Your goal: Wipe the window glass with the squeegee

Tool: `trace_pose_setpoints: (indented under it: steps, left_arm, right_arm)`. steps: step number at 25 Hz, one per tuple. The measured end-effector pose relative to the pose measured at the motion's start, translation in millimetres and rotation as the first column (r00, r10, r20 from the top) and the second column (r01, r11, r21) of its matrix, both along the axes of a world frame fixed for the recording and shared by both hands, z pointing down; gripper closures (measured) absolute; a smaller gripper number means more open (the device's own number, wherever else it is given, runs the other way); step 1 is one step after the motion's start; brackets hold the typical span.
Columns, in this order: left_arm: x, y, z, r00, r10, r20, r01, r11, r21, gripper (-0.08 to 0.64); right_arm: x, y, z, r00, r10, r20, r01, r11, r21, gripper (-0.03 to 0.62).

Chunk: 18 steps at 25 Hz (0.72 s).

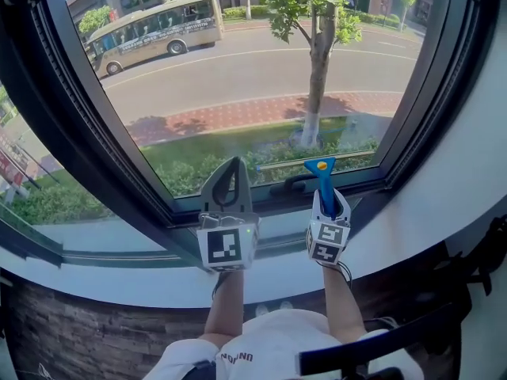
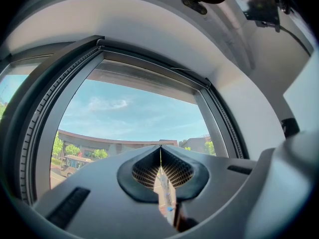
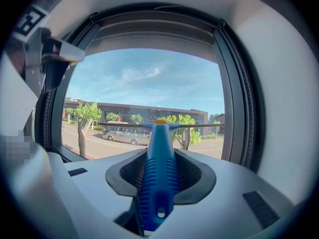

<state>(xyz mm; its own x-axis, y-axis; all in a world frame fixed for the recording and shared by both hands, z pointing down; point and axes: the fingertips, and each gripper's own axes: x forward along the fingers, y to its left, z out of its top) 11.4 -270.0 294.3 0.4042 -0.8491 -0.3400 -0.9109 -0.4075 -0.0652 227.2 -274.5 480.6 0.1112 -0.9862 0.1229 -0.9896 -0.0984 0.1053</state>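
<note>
grips the blue squeegee [image 1: 320, 179] by its ribbed handle in the right gripper [image 1: 329, 203], jaws closed on it. points it far, straight along the jaws at the window glass [image 1: 238, 77], thin blade crosswise left to right, low by the bottom frame [image 1: 277, 190]; contact with glass unclear. left gripper [image 1: 234, 169] just to the left, pinched together, empty.
</note>
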Motion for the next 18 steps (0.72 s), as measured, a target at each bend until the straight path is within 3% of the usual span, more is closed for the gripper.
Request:
trace_pose_setpoints:
  steps: [4, 10, 14, 18]
  left_arm:
    - [9, -1, 1, 1.0, 0.024, -0.002, -0.024, 1.0, -0.003, 0.555]
    - [18, -2, -2, 0.999, 0.045, -0.013, -0.045, 0.999, 0.009, 0.555]
    - [22, 0, -9, 0.997, 0.042, 0.057, -0.045, 0.998, 0.05, 0.555]
    - [29, 1, -14, 0.997, 0.045, 0.067, -0.05, 0.996, 0.072, 0.555]
  right_arm:
    - [20, 8, -104, 1.0, -0.006, -0.015, 0.009, 0.975, 0.221, 0.456]
    - [64, 14, -252, 0.998, -0.061, 0.034, 0.037, 0.878, 0.478, 0.456]
    - [87, 12, -335, 0.997, -0.076, 0.007, 0.058, 0.818, 0.572, 0.456]
    - [99, -4, -391, 0.995, -0.064, -0.077, 0.097, 0.789, 0.607, 0.456]
